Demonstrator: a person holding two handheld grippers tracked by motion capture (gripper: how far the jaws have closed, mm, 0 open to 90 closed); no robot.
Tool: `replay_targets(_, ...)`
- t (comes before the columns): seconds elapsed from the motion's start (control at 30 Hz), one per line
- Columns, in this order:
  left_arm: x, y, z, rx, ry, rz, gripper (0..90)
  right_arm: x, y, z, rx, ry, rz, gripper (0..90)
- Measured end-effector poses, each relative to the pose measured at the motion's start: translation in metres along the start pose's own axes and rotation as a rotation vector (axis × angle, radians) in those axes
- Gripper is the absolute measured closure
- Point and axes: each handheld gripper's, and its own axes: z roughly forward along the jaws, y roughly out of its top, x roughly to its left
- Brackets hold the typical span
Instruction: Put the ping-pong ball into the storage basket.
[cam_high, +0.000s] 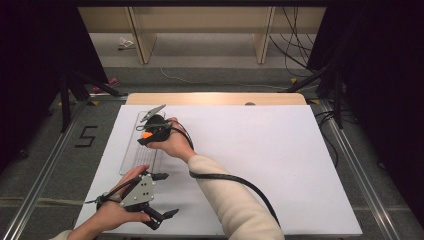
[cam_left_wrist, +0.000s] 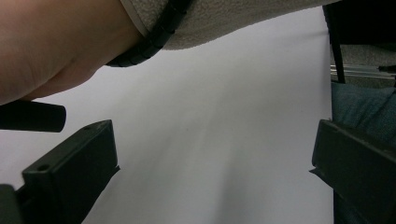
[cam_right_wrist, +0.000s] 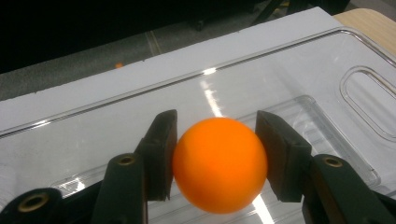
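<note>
Your right tongs (cam_right_wrist: 215, 154) grasp the orange ball (cam_right_wrist: 219, 164) above the clear tray (cam_right_wrist: 327, 79); setting it down remains. Left tongs (cam_left_wrist: 210, 168) stand released.

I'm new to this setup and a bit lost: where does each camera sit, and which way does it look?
High view: above the table, looking forward and down; both forearms, left gripper, right gripper.
Left gripper view: along open jaws over white table; sleeve above.
Right gripper view: jaws clamp orange ball above clear tray.
Shared: ball in high and right gripper views.
</note>
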Motion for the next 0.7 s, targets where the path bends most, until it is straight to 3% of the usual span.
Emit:
replay_targets(0.33, -0.0001, 0.0001, 0.0001, -0.002, 0.000, -0.002, 0.0, -0.0011, -0.0002, 0.0001, 0.000, -0.005, 0.007, 50.0)
replay_targets(0.47, -0.0001, 0.0000, 0.0001, -0.002, 0.000, -0.003, 0.0, -0.0004, 0.0005, -0.0004, -0.011, -0.012, 0.016, 45.8)
replay_targets(0.7, -0.0002, 0.0000, 0.0001, -0.002, 0.000, -0.002, 0.0, -0.0004, 0.0028, -0.0081, -0.056, -0.017, 0.028, 30.9)
